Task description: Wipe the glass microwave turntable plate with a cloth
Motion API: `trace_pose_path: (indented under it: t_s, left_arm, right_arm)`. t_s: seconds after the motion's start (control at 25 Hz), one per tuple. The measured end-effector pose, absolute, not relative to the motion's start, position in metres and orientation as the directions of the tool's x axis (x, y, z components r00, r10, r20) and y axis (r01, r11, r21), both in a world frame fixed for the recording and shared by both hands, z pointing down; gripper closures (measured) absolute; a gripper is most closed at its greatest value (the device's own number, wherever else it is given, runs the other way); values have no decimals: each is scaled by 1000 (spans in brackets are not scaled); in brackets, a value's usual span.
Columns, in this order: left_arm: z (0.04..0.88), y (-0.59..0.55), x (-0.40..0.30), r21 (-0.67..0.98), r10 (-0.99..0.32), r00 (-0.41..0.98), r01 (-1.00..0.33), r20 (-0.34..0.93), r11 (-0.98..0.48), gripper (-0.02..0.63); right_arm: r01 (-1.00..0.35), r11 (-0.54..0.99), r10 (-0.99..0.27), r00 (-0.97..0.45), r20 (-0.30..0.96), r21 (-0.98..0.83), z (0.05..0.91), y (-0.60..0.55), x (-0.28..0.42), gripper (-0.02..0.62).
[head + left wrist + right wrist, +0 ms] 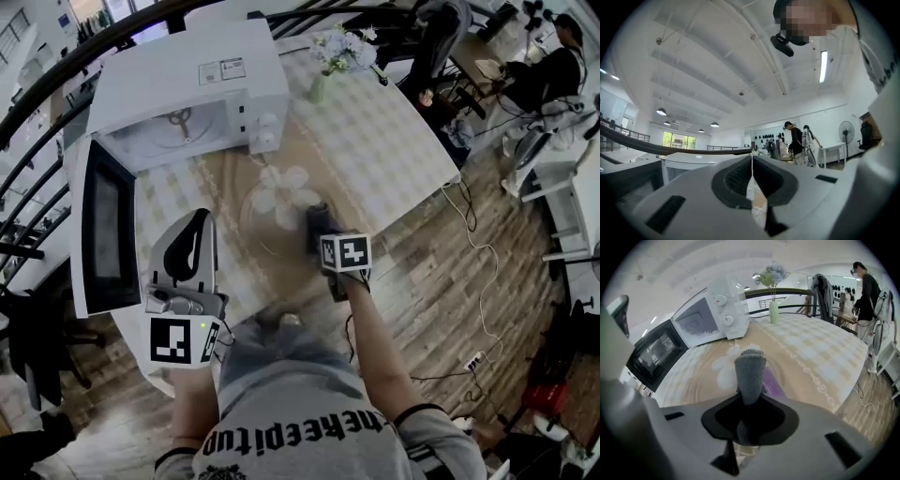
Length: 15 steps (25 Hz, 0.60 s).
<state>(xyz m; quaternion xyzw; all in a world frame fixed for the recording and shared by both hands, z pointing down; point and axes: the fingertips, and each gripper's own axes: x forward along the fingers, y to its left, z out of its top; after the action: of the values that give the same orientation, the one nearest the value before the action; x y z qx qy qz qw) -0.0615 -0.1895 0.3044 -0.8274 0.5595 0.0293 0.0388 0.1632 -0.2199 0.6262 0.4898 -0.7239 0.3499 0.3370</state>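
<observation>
Okay, right gripper [750,401]: fingers closed on a grey cloth [750,371]. The cloth is bunched into a roll. It sticks out forward past the fingertips, and its far end is over the glass turntable plate [262,230]. From the head view the cloth end looks pressed on the plate's right half, but contact is blurred, so can't confirm. There's a purple patch just beside the cloth on the plate side; can't tell what it is.

The plate lies flat on the surface [403,141], in front of the microwave [187,75] and near the person's edge. The tablecloth's flower print shows through the glass.

Left gripper [751,161]: fingers closed together, nothing between them. It is held up off the surface, well left of the plate and not touching it. Its own view points up at the ceiling and across the room.

Containers:
- The microwave sits at the back left with its door [105,225] swung wide open toward the person's left.
- The cavity holds only the roller ring [178,120], with no plate in it.
- A green vase [320,87] stands upright just right of the microwave, with pale flowers [345,49] in it.
</observation>
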Motion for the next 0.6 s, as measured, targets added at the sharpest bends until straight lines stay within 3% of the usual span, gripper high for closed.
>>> trace_pose_path:
  t_s: [0.32,0.6]
  left_arm:
    - [304,-168,-49,-47,-946,311,-950,-87,-308,595]
    - [305,-155,-55,-60,-958,276,-960,-80,-272,595]
  right_arm:
    - [-939,268,-457,-320,830,-214,623,-221,176,506]
    - [-806,492,-338,-525,781,-329,611,-171,51,505]
